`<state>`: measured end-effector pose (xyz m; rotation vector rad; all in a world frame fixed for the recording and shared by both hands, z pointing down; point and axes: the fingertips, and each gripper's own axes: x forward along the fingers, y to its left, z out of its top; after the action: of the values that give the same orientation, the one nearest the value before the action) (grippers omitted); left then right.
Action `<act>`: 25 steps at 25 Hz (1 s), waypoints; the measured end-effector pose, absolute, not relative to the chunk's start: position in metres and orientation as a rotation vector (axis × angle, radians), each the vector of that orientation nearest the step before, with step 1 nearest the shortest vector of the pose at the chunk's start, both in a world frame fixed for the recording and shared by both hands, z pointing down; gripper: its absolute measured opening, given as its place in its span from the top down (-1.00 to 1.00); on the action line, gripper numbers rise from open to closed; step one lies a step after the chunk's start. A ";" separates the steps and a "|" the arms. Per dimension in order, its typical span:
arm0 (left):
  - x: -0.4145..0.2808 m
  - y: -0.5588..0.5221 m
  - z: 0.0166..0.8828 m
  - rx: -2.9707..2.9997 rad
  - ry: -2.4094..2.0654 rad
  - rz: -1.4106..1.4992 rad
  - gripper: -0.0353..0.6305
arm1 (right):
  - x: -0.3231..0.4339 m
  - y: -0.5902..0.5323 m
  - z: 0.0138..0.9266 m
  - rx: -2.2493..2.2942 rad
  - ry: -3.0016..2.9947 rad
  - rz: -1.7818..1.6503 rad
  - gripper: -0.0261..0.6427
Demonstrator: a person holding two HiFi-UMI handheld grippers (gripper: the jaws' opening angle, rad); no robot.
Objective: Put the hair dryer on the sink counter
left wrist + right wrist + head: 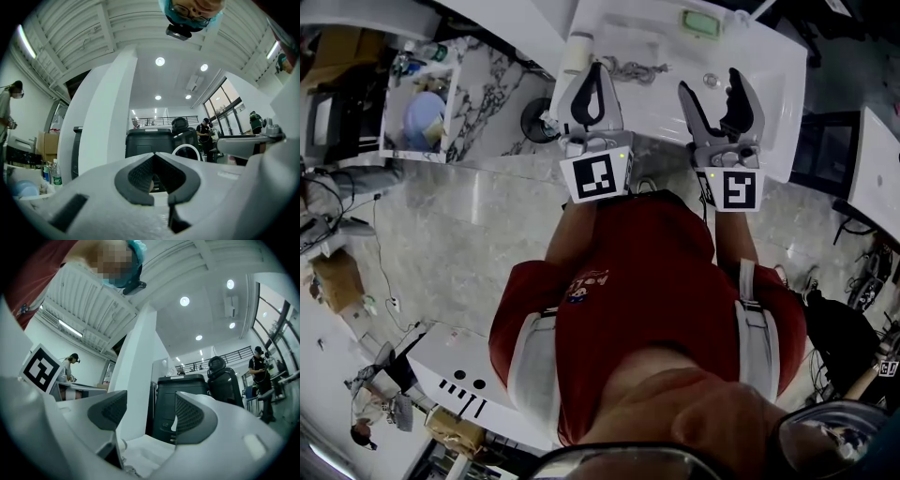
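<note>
A white sink counter (773, 89) fills the top of the head view, with open marble floor (441, 216) off its left edge. Over its near edge, the left tongs (595, 66) are closed on nothing and the right tongs (708, 80) gape wide, empty. The white hair dryer (577, 49) lies at the counter's left end.
</note>
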<state>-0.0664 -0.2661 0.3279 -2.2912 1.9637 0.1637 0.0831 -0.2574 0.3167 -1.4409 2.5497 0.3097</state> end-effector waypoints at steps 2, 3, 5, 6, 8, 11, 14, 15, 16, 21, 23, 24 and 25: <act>-0.062 -0.265 0.322 -2.297 1.964 0.215 0.89 | 0.087 -0.254 0.318 -1.468 2.542 0.311 0.02; -0.061 -0.264 0.321 -2.302 1.960 0.224 0.89 | 0.089 -0.253 0.319 -1.479 2.538 0.313 0.03; -0.059 -0.263 0.320 -2.306 1.946 0.224 0.89 | 0.094 -0.249 0.318 -1.499 2.509 0.315 0.04; -0.057 -0.262 0.320 -2.309 1.938 0.223 0.89 | 0.098 -0.247 0.317 -1.512 2.484 0.319 0.09; -0.053 -0.261 0.320 -2.318 1.925 0.223 0.89 | 0.106 -0.244 0.316 -1.543 2.437 0.333 0.23; -0.045 -0.258 0.322 -2.333 1.906 0.221 0.89 | 0.114 -0.240 0.318 -1.571 2.414 0.343 0.28; -0.040 -0.254 0.322 -2.336 1.897 0.230 0.89 | 0.118 -0.236 0.323 -1.586 2.416 0.348 0.32; -0.038 -0.253 0.323 -2.335 1.892 0.233 0.89 | 0.119 -0.236 0.325 -1.596 2.415 0.348 0.33; -0.037 -0.252 0.323 -2.335 1.887 0.235 0.89 | 0.120 -0.235 0.326 -1.608 2.411 0.349 0.35; -0.029 -0.245 0.325 -2.343 1.875 0.237 0.89 | 0.125 -0.233 0.334 -1.652 2.406 0.349 0.44; -0.025 -0.242 0.327 -2.348 1.867 0.236 0.89 | 0.126 -0.232 0.338 -1.664 2.407 0.340 0.45; -0.024 -0.240 0.328 -2.351 1.864 0.234 0.89 | 0.126 -0.231 0.339 -1.670 2.408 0.334 0.46; -0.024 -0.239 0.329 -2.353 1.862 0.233 0.89 | 0.126 -0.231 0.341 -1.676 2.408 0.330 0.48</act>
<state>-0.0238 -0.2391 0.3287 -2.3529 1.8616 0.2331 0.1264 -0.2310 0.3408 -1.6761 2.4083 0.3301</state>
